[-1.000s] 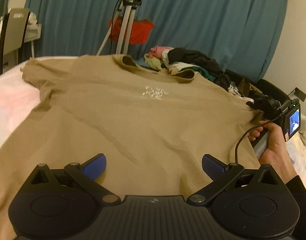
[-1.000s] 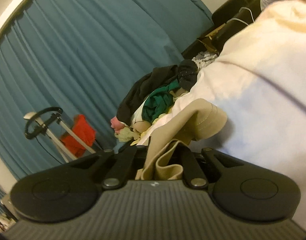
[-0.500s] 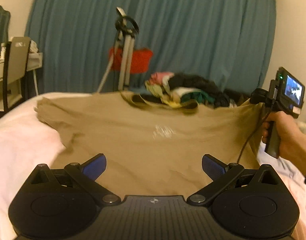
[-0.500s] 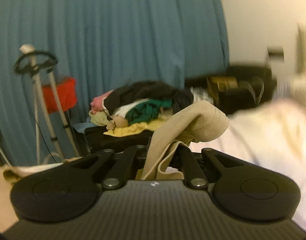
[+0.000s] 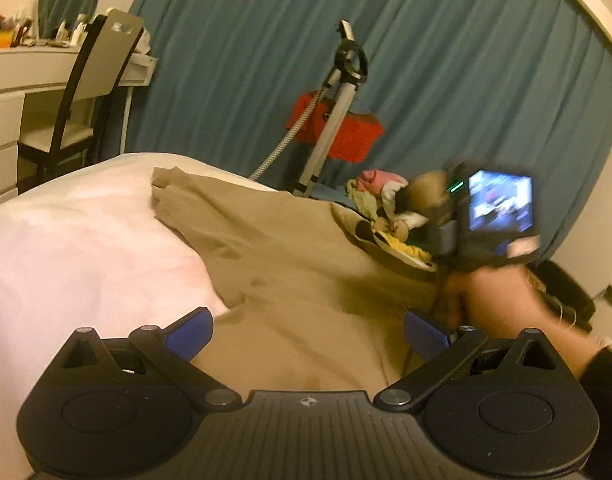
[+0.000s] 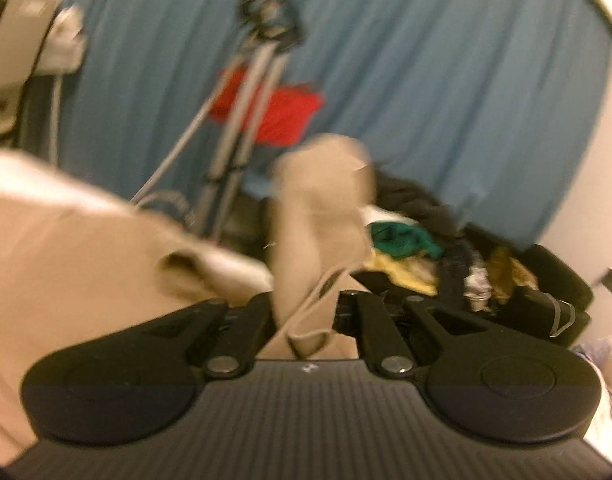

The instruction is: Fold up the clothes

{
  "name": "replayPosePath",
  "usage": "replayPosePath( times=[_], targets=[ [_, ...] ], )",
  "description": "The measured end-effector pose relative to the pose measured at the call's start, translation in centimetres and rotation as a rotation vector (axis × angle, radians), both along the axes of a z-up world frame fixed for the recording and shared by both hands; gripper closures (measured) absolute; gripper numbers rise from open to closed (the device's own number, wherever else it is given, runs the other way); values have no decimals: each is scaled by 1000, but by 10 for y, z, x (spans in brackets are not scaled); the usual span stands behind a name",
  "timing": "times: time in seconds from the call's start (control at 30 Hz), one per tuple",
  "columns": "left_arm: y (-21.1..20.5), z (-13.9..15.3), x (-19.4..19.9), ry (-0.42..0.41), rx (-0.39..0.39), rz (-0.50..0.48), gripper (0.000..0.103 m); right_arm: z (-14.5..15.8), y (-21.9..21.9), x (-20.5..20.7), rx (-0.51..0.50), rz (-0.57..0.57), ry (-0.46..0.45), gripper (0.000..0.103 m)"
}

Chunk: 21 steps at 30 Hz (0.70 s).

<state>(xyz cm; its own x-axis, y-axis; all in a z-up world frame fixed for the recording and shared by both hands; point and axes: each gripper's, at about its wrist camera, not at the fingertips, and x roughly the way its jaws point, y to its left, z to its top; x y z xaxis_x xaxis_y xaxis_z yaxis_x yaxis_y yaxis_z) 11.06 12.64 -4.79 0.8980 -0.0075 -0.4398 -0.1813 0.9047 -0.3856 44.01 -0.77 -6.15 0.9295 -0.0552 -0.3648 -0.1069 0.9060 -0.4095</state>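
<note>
**Right side of the tan shirt carried in across its front**

Since a second ago we have swung our right gripper from the far right edge of the bed in over the tan T-shirt, so the shirt's right side now rides up and toward the middle, and the chest print seen before is out of sight. Nearest us in the left wrist view, our left gripper hangs just above the shirt's lower part with its blue pads spread wide and nothing between them. In the right wrist view the right gripper's fingers are pressed together on a bunch of the tan cloth, which stands up in a blurred fold above them. Our right hand shows in the left view just past the left gripper's right pad, gripping the handle, with the small lit screen on top; both are smeared by motion. The shirt lies across the white bedding, its left sleeve flat toward the far left. Past the collar sits a pile of mixed clothes in pink, yellow, green and black. Behind that stand a tripod, something red, and the blue curtain. A chair stands far left at a white desk.
</note>
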Motion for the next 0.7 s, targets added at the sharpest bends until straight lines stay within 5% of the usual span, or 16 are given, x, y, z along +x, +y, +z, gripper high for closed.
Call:
replayPosePath(
  times=[0.17, 0.23, 0.27, 0.3, 0.43, 0.7],
  targets=[
    [18, -5, 6, 13, -13, 20, 1, -22, 5, 11, 94, 40, 66, 88],
    [23, -7, 9, 28, -41, 22, 1, -16, -6, 7, 197, 61, 117, 49],
    [23, -9, 9, 34, -54, 18, 1, -10, -13, 1, 255, 70, 126, 17],
    [22, -9, 9, 36, -58, 14, 1, -4, -20, -8, 305, 79, 131, 8],
    [12, -8, 8, 30, -42, -5, 1, 24, -48, -56, 450, 101, 121, 8],
    [-33, -1, -15, 26, 15, -127, 1, 71, -109, -206, 555, 117, 70, 8]
  ],
)
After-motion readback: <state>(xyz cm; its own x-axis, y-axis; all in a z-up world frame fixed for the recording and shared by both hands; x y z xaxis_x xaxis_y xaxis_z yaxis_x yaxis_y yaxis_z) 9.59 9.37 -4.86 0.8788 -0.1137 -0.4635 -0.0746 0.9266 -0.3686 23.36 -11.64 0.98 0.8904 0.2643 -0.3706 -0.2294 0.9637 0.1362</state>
